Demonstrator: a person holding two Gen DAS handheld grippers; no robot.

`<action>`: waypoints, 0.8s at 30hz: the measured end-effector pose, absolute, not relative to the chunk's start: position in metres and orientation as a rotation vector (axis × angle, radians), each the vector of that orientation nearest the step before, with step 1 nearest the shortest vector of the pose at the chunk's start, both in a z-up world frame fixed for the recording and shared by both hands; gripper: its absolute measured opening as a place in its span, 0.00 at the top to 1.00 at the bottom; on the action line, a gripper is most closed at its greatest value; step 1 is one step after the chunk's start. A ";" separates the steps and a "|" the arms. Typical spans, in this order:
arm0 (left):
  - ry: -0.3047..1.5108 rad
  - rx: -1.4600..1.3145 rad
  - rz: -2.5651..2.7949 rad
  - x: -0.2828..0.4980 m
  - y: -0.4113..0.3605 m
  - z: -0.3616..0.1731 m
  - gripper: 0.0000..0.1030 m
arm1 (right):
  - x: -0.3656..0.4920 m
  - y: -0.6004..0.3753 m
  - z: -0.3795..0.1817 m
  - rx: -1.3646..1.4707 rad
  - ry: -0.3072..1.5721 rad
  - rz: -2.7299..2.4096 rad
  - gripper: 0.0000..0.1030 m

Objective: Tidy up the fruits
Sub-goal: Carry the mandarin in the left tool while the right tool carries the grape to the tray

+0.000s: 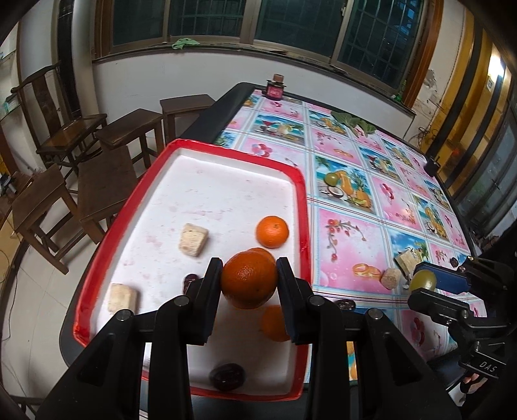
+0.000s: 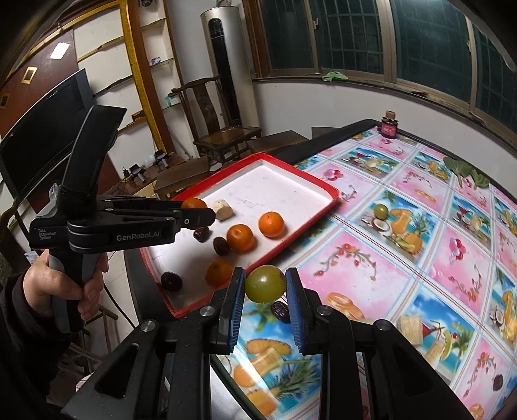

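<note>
While an orange (image 1: 249, 279) sits pinched in the left hand-held gripper (image 1: 249, 274) above the red tray (image 1: 300, 181), a green grape (image 2: 265, 283) is squeezed in the right hand-held gripper (image 2: 265, 286) over the counter (image 2: 404, 258). Three more oranges (image 2: 271, 224) lie in the tray.

Home dining room: fruit-print tablecloth (image 2: 404, 245) beneath the fingers; wooden chairs (image 1: 64, 129), barred windows (image 1: 290, 26), shelving (image 2: 152, 80) and standing air conditioner (image 2: 223, 64) beyond.
</note>
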State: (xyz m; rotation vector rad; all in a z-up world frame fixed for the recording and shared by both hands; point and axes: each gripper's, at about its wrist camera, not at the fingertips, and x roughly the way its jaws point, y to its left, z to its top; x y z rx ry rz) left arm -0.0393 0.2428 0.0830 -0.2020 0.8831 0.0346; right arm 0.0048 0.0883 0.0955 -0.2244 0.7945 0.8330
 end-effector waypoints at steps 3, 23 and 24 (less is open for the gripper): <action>0.884 -0.211 0.048 -0.041 0.249 0.082 0.70 | 0.004 0.095 0.099 -0.236 0.786 0.845 0.75; 0.895 -0.243 0.095 -0.047 0.275 0.072 0.70 | 0.012 0.133 0.105 -0.270 0.753 0.890 0.75; 0.896 -0.245 0.095 -0.047 0.275 0.071 0.70 | 0.013 0.135 0.104 -0.271 0.755 0.891 0.75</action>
